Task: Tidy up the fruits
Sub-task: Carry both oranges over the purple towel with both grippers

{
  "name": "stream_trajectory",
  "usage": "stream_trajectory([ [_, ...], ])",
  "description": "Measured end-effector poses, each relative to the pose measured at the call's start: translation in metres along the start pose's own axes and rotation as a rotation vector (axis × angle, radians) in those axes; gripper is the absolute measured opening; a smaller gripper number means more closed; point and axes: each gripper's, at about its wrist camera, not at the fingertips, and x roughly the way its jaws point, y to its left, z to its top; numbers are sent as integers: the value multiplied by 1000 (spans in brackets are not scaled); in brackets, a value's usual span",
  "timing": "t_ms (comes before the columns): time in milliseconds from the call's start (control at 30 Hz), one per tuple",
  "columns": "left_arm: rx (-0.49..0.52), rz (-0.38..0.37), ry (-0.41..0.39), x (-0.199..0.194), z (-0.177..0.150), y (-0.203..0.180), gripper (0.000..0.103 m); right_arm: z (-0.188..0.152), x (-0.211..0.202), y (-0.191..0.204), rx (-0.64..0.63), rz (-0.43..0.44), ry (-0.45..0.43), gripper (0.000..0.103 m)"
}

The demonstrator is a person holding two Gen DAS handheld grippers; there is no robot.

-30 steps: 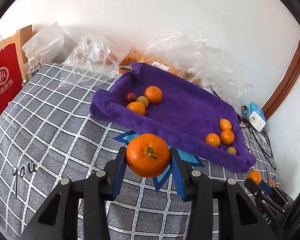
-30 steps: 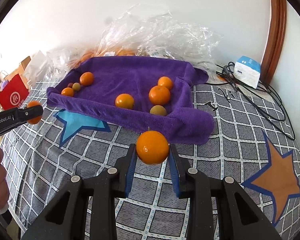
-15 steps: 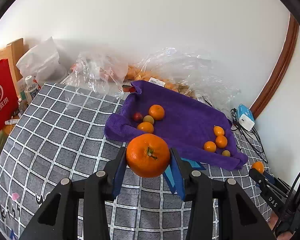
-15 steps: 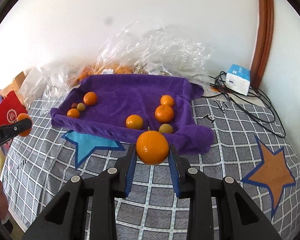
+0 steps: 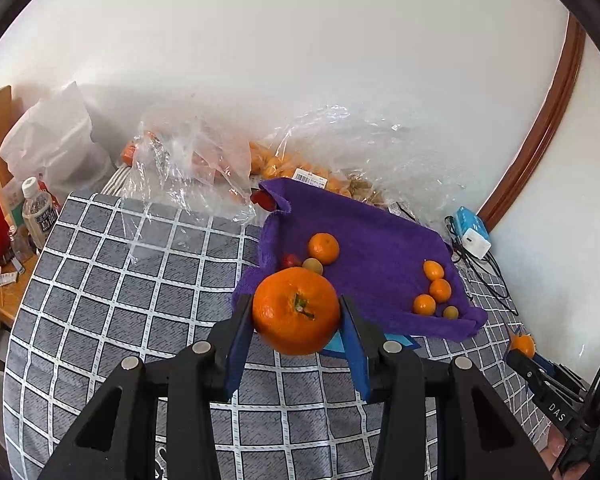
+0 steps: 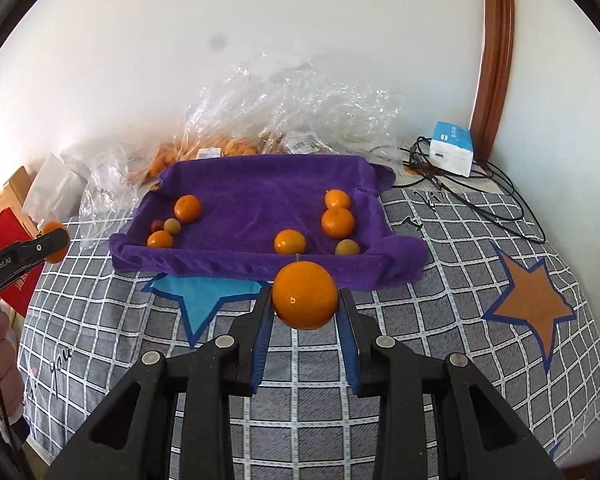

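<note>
You've got an orange in each pair of tongs, so the step now is, I reckon, carrying both over to the purple towel [image 6: 260, 184] w/o dropping either. Left tongs [image 5: 297, 312] are clamped on the big orange [image 5: 296, 310], stem facing the camera; right tongs [image 6: 304, 300] are clamped on the smaller orange [image 6: 304, 295], stem nub up top. Both fruits sit right at the fingertips, approx centred between the blue pads, held up off the checked cloth [image 6: 440, 272].

Keep squeeze steady, not harder – skin bruises easy and round fruit can squirt out fwd. Move level and slow.

Towel lies ahead of both tongs, beyond the blue star [image 6: 198, 296] in the right view. It already holds two bunches: a left group [image 6: 174, 222] of oranges plus a small red and a greenish fruit, and a right group [image 6: 324, 226] of oranges w/ one greenish one. Probably match by size: put each orange in a bare patch near its like, not on top of others, or they'll roll.

Go in over the raised front fold [image 6: 228, 266], lower till the fruit touches the towel, then release. Watch that the two tongs don't cross; the left one shows at the right view's left edge, well apart.
</note>
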Motion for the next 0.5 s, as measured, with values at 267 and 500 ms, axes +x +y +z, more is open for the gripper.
stream_trajectory([
  [267, 45, 35, -25, -14, -5, -16, 40, -6, -6, 2, -17, 15, -26, 31],
  [500, -1, 57, -40, -14, -18, -41, 40, 5, -2, -20, -51, 57, -41, 31],
])
